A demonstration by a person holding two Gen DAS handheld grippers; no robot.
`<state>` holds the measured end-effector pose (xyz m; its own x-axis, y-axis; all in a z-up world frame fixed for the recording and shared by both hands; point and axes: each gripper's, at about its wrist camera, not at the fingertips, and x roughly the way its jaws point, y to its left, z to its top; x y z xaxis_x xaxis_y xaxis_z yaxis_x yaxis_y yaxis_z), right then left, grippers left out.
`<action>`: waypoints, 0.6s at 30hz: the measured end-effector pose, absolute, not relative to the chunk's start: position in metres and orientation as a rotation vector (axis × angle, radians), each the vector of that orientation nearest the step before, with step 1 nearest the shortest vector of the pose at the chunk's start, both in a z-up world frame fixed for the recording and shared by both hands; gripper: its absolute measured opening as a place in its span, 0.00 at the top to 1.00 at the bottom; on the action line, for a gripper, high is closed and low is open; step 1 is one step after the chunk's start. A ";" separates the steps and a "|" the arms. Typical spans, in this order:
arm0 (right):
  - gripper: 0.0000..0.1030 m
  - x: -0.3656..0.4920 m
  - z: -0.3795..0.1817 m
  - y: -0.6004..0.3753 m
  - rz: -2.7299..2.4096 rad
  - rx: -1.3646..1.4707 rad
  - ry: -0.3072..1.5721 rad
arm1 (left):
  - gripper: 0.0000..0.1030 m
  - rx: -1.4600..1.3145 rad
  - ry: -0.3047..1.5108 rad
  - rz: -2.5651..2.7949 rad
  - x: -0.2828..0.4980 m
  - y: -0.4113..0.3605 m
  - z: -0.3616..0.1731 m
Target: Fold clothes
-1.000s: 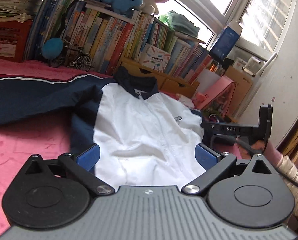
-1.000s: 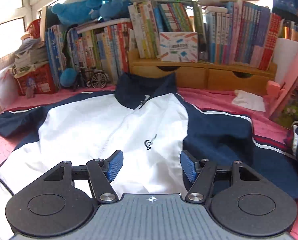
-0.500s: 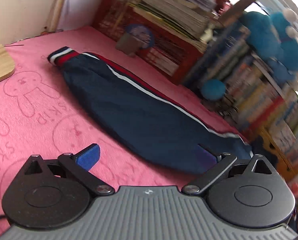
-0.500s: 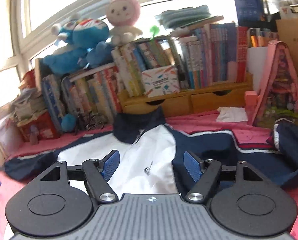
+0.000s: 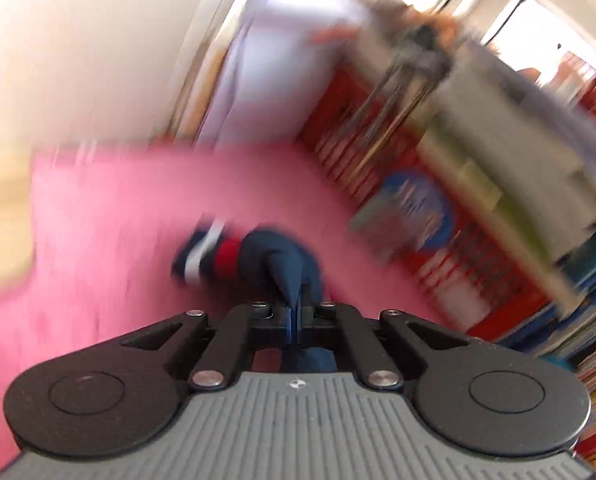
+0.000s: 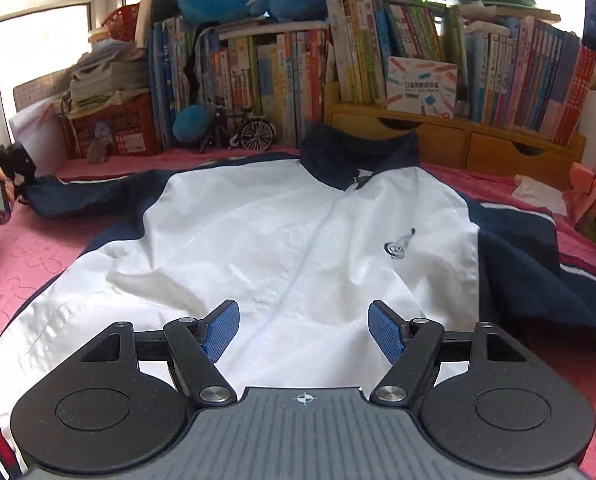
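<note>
The white and navy jacket (image 6: 282, 240) lies front-up and spread flat on the pink mat (image 6: 30, 264), collar at twelve o'clock, directly ahead of the right gripper (image 6: 304, 330). That gripper hovers over the hem with its blue pads (image 6: 220, 332) spread apart and nothing between them. A small dark chest logo (image 6: 398, 246) sits at two o'clock from it; its lettering is too small to read. The jacket's navy sleeve (image 6: 98, 196) runs out to nine o'clock, where the left gripper (image 5: 294, 320) has just snapped closed and pinches the navy cloth near the striped cuff (image 5: 214, 254); that view is badly blurred. Bare mat lies open at seven and four o'clock. Books (image 6: 282, 80) and a white box (image 6: 420, 86) with unreadable print line the far edge.
</note>
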<state>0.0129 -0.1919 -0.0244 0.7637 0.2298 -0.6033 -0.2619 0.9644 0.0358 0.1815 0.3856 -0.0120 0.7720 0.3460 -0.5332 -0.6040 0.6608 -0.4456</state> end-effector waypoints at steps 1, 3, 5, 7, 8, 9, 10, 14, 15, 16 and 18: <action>0.31 0.020 -0.021 -0.184 0.278 -0.066 0.646 | 0.98 -0.615 0.370 0.549 0.181 0.393 0.009; 0.31 0.036 -0.016 -0.163 0.302 -0.095 0.639 | 0.97 -0.579 0.280 0.541 0.181 0.409 0.041; 0.31 0.052 -0.013 -0.140 0.325 -0.114 0.641 | 0.97 -0.511 0.257 0.581 0.186 0.419 0.051; 0.31 0.068 -0.013 -0.117 0.366 -0.112 0.660 | 0.97 -0.433 0.247 0.632 0.194 0.428 0.057; 0.31 0.075 -0.014 -0.106 0.386 -0.112 0.674 | 0.96 -0.411 0.273 0.653 0.199 0.433 0.052; 0.31 0.081 -0.016 -0.096 0.403 -0.115 0.688 | 0.96 -0.399 0.317 0.671 0.205 0.437 0.042; 0.31 0.086 -0.018 -0.086 0.420 -0.120 0.701 | 0.95 -0.386 0.362 0.688 0.211 0.442 0.031; 0.31 0.098 -0.028 -0.056 0.465 -0.167 0.756 | 0.90 -0.373 0.544 0.747 0.221 0.444 -0.025; 0.31 0.100 -0.031 -0.051 0.471 -0.179 0.769 | 0.84 -0.362 0.587 0.747 0.223 0.442 -0.035; 0.31 0.101 -0.034 -0.047 0.475 -0.188 0.783 | 0.82 -0.349 0.624 0.743 0.223 0.439 -0.043; 0.31 0.105 -0.040 -0.042 0.476 -0.198 0.813 | 0.70 -0.321 0.681 0.738 0.222 0.432 -0.054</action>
<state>0.1053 -0.0422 -0.0405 0.5892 0.3317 -0.7368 -0.4806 0.8769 0.0104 0.2224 0.4322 -0.0542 0.5410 0.5087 -0.6697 -0.7080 0.7053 -0.0361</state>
